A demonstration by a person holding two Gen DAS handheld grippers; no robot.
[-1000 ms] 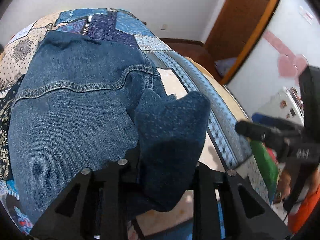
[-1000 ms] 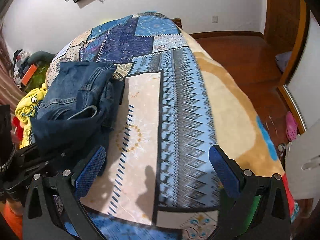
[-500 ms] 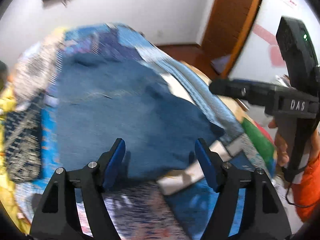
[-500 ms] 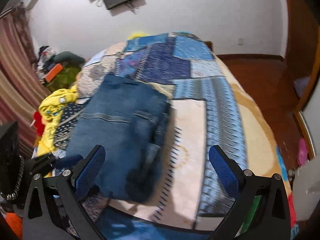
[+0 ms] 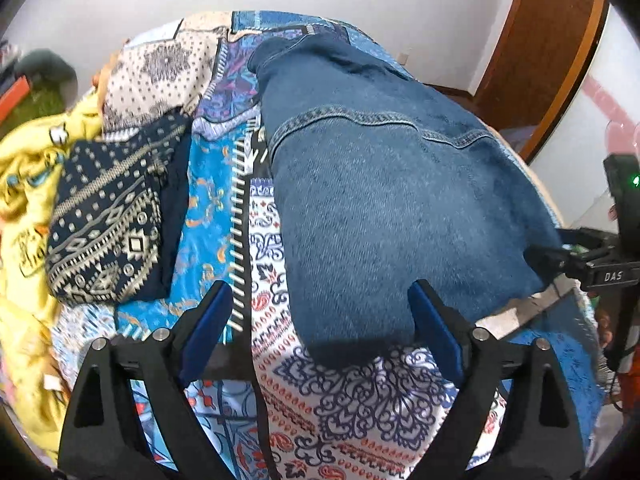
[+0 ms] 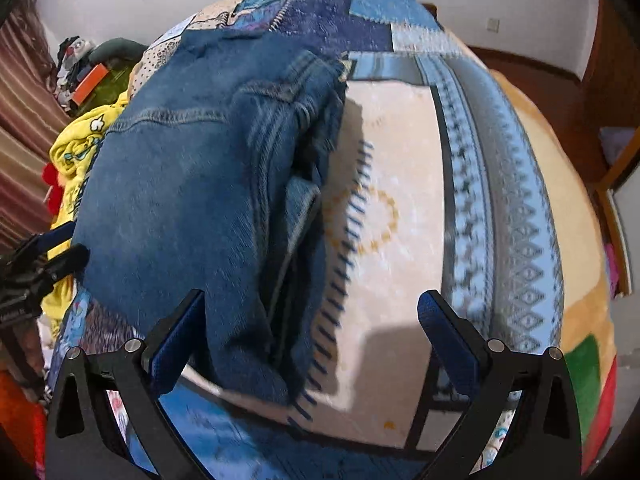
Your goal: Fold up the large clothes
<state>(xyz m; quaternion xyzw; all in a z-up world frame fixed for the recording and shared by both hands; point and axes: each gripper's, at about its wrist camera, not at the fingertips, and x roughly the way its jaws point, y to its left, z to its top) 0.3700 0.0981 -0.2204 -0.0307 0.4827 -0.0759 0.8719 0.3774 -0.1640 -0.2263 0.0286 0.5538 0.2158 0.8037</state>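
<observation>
1. Left wrist view: left hand-held gripper [image 5: 320, 320] is opening its jaws, already wide, blue pads clear of any fabric. The near rounded end of the folded jeans [image 5: 384, 192] is lying between the fingers, untouched, nothing gripped.
2. Jeans are lying flat on the bed [image 5: 360, 408], on a patchwork blanket with paisley, geometric and diamond prints. Denim is mid-blue, heavy weave, with a curved double-stitched seam running across the far half.
3. Left of the jeans: a folded navy garment [image 5: 108, 232] with a cream tribal print, and a crumpled yellow garment [image 5: 24, 184] at the bed edge. No containers showing.
4. The right hand-held gripper [image 5: 552, 264] is showing at the right edge, its tip just beside the denim edge.
5. Right wrist view: right hand-held gripper [image 6: 312, 332] is standing wide open, holding nothing. The jeans [image 6: 192, 184] are sitting in a stacked fold at left, layered edges facing the cream panel of the bed [image 6: 400, 200]; their near corner is reaching in between the fingers, whether it is touching the left pad I cannot tell.
6. The left hand-held gripper [image 6: 60, 252] is poking in at the left, at the denim's edge.
</observation>
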